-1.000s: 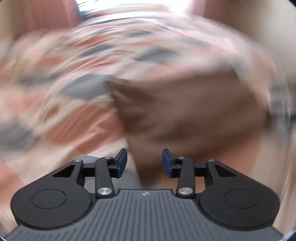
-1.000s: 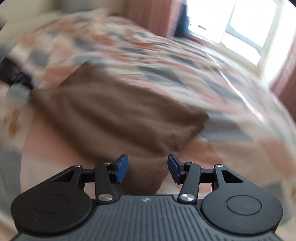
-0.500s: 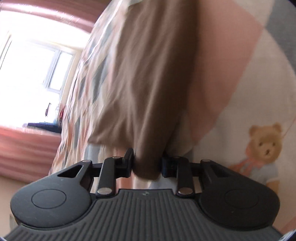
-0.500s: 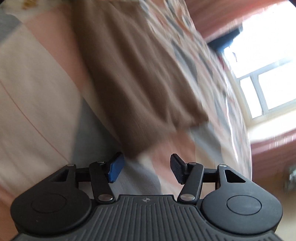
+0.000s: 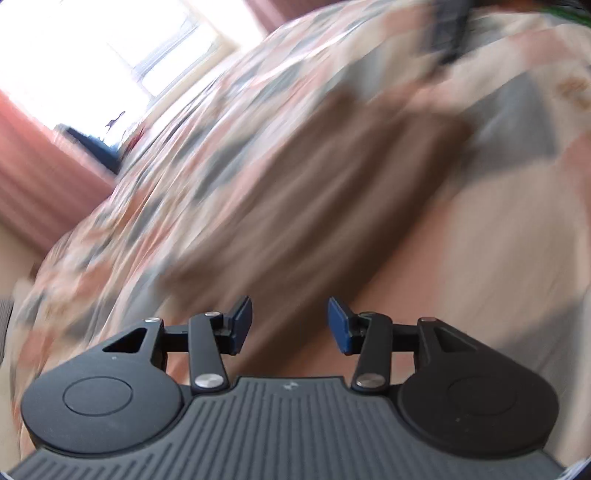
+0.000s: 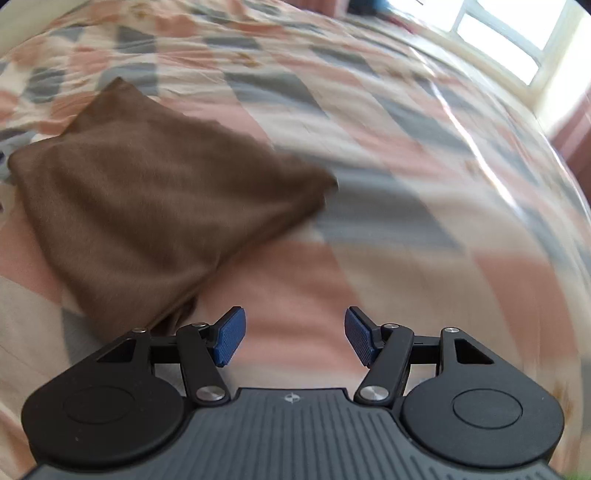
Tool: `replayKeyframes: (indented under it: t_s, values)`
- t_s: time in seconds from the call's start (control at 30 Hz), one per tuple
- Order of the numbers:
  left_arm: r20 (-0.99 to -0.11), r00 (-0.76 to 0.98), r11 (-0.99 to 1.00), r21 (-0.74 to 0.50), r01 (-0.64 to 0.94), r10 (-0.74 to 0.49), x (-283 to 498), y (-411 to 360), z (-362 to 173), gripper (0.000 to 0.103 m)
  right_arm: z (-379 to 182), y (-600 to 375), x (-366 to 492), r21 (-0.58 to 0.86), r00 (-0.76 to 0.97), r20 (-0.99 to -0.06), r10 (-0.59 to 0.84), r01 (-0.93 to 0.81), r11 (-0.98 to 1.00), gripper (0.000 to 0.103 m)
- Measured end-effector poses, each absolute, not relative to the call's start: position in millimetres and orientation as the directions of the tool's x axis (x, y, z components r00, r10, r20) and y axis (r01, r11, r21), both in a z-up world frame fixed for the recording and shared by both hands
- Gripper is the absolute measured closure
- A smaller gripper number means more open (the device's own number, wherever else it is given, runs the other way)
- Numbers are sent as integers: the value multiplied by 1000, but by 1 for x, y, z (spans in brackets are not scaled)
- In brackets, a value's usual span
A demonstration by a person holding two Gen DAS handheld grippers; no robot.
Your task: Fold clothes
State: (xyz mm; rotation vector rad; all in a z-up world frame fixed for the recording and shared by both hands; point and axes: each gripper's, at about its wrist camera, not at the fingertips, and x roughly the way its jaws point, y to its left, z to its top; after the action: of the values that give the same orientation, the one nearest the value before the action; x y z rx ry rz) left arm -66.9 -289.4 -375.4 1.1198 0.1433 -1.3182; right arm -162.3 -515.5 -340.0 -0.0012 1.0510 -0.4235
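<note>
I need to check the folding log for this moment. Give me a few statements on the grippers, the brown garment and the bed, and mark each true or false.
1. The left gripper is clamped on the brown garment. False: its jaws are open and hold nothing.
2. The right gripper is open. True.
3. The brown garment lies folded on the patchwork bedspread. True.
4. The bedspread is plain white. False: it has pink, grey and cream patches.
5. A bright window shows beyond the bed. True.

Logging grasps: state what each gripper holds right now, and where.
Nothing is held. The left gripper and right gripper are both open, and the brown garment lies free on the bed.
</note>
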Motion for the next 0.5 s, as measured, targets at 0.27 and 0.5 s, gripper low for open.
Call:
replayKeyframes:
  t_s: [0.27, 0.5]
  values:
    - [-542, 445, -200, 765, 613, -713, -192, -350, -445, 49, -388, -546, -163, -611, 606, -729, -319, -365, 703, 32]
    - [-501, 552, -150, 816, 559, -667, -201, -376, -464, 43, -451, -575, -185, -789, 775, -612, -158, -586, 185, 24]
